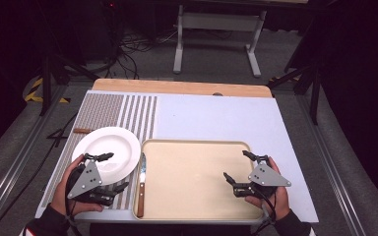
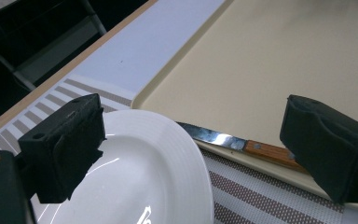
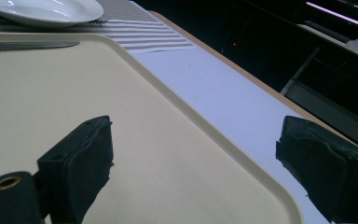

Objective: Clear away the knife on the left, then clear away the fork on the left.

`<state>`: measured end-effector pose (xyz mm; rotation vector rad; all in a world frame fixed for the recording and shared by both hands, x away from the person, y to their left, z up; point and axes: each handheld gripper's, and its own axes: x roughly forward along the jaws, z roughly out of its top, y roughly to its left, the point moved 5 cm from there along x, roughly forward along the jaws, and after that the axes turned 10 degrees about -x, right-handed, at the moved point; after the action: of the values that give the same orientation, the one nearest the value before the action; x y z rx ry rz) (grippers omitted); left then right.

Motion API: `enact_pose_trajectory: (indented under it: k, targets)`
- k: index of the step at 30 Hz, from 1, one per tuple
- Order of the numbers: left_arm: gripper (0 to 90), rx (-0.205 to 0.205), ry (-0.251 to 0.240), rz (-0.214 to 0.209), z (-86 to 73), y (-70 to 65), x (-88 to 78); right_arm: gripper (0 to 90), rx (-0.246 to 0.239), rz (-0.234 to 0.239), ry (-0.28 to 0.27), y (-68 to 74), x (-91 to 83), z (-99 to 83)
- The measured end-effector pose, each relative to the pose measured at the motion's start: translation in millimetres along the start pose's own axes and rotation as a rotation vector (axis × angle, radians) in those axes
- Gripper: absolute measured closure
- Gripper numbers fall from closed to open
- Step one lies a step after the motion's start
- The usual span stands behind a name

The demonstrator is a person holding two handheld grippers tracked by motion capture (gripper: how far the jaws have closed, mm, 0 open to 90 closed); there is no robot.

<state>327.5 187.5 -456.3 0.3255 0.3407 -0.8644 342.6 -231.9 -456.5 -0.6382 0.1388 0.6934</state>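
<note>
- Both grippers, left point(image 1: 109, 172) and right point(image 1: 237, 166), gape with nothing between their jaws.
- Tray point(image 1: 197, 196) lies between them, bare.
- Knife point(image 1: 141, 183) (wooden handle, steel blade) rests on the tray's 9 o'clock rim, beside a white plate point(image 1: 109, 147).

Ahead of you the worktop point(image 1: 216, 118) carries a striped placemat point(image 1: 128, 110) at its far left. Beyond its wooden edge, 1 white-legged table frame point(image 1: 216, 29) stands among floor cables point(image 1: 133, 46).

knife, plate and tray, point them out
knife point(image 1: 141, 189), high view, on its wooden handle
plate point(image 1: 107, 147), high view, on its white middle
tray point(image 1: 197, 179), high view, on its bare floor
</note>
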Motion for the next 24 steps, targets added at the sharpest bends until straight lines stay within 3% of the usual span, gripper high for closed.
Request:
enact_pose_trajectory:
  k: [7,22,24]
  targets:
    - [7.5,-0.020,0.000,0.027,-4.2,8.6,-7.2,11.1,0.003,0.002,0.002,-1.1,1.1,-0.1]
    - [6.6,-0.101,-0.017,0.084,-10.5,45.3,-21.3,10.7,0.021,-0.008,0.001,-2.8,-6.3,-2.2]
    - [6.6,-0.086,-0.002,0.098,-10.7,50.6,-22.5,10.6,0.026,-0.006,0.004,-2.5,-6.5,-2.5]
